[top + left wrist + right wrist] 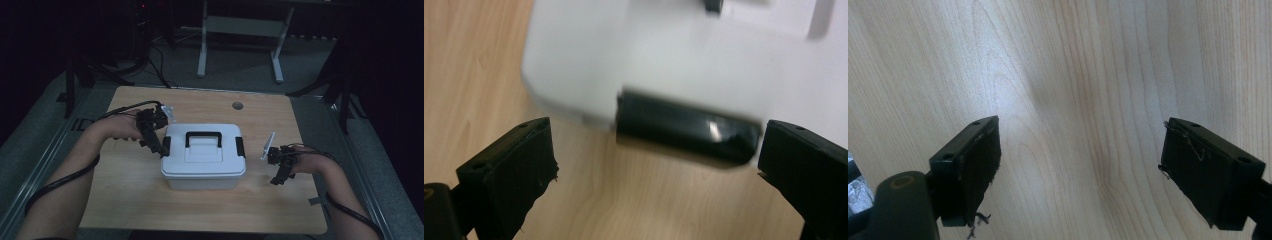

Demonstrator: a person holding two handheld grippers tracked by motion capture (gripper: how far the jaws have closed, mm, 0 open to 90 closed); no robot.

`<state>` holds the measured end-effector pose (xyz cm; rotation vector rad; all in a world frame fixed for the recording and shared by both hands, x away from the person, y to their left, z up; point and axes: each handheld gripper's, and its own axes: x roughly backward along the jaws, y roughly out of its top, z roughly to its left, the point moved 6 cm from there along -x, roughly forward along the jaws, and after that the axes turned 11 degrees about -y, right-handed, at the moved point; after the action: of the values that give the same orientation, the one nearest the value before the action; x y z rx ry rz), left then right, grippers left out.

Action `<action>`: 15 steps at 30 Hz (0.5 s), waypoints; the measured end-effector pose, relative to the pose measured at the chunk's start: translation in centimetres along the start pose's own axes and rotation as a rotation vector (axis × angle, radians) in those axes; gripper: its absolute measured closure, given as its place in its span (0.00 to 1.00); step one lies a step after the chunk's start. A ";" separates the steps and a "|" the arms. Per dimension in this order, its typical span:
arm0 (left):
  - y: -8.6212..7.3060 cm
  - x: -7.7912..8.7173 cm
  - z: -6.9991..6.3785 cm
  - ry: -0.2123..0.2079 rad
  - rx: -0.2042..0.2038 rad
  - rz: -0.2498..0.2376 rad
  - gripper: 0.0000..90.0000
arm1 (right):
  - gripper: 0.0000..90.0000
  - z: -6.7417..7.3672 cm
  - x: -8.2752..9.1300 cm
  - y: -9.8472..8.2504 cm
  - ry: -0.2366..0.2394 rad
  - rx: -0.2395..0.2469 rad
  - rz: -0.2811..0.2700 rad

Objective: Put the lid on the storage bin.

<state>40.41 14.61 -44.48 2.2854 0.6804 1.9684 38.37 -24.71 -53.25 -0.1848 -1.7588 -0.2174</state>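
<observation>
Latched white box, lid on

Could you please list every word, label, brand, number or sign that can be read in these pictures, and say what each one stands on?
None: no readable text shows anywhere.
White storage box: lid and walls plain, no label or brand visible.
Black side latch: blurred, bears only a glint, no lettering.
Wooden table: bare grain, no marks.
</observation>
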 end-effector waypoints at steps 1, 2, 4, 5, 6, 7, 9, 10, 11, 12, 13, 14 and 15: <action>-0.5 0.0 0.0 0.002 0.005 -0.001 0.01 | 0.18 0.0 0.0 0.0 0.000 0.000 -0.002; -0.9 0.1 0.0 -0.008 0.013 -0.003 0.01 | 0.18 0.0 -0.1 0.1 0.001 0.000 -0.001; -1.9 0.2 0.1 0.003 0.025 0.002 0.01 | 0.18 0.0 -0.2 0.1 0.003 0.000 0.000; -2.3 0.2 0.1 -0.001 0.030 -0.001 0.01 | 0.18 0.0 -0.2 0.2 0.002 0.001 0.000; -2.8 0.2 0.0 -0.005 0.042 -0.003 0.01 | 0.18 0.0 -0.2 0.2 0.002 0.002 0.000; -3.2 0.3 0.1 0.004 0.044 0.000 0.01 | 0.18 0.0 -0.2 0.2 0.002 0.002 0.000; -4.0 0.4 0.1 0.000 0.053 0.003 0.01 | 0.18 0.0 -0.2 0.2 0.004 0.000 0.002; -4.3 0.4 0.1 0.002 0.061 0.002 0.01 | 0.18 0.0 -0.3 0.2 0.003 0.002 0.005; -4.7 0.4 0.1 0.000 0.068 0.006 0.01 | 0.18 0.0 -0.3 0.2 0.003 0.002 0.006; -4.9 0.4 0.1 0.001 0.069 0.007 0.01 | 0.18 0.0 -0.3 0.3 0.004 0.001 0.004; -5.2 0.4 0.1 0.001 0.071 0.005 0.01 | 0.18 0.0 -0.3 0.3 0.004 0.000 0.003; -5.5 0.3 0.1 0.000 0.078 0.006 0.01 | 0.18 0.0 -0.2 0.4 0.003 0.002 0.002; -5.8 0.2 0.1 0.006 0.075 0.014 0.01 | 0.18 0.0 -0.2 0.4 0.003 0.001 -0.001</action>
<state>38.83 19.91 -46.10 2.3334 0.7544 1.9895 38.49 -24.34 -53.47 -0.1829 -1.7556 -0.2171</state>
